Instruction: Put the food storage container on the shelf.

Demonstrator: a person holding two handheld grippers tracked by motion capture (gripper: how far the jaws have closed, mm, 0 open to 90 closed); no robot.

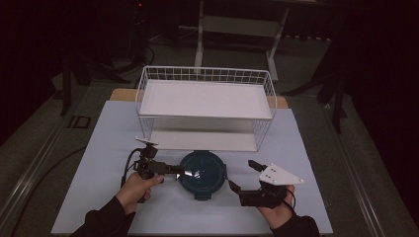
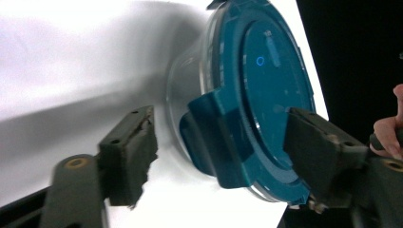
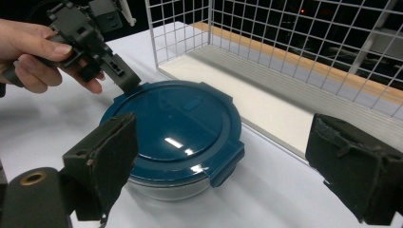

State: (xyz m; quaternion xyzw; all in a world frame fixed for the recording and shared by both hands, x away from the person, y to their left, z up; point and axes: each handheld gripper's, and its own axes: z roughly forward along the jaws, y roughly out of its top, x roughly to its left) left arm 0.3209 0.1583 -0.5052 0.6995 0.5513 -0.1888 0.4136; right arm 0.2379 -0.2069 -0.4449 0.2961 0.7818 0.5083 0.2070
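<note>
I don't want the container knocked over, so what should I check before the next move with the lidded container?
1. Round container upright on the table: ok.
2. Teal lid sits flat on it: ok.
3. Left hand-held gripper open, jaws astride a lid latch: ok.
4. Right hand-held gripper open, off the container: ok.
5. Lower shelf of the wire rack free: ok.
6. All latches closed: cannot tell.

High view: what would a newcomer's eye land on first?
The round glass container with a dark teal clip-on lid at the near middle of the white table. Behind it stands a white two-tier wire-mesh shelf rack. The left gripper has its open jaws around the lid's edge, while the right gripper hangs open just right of the container.
</note>
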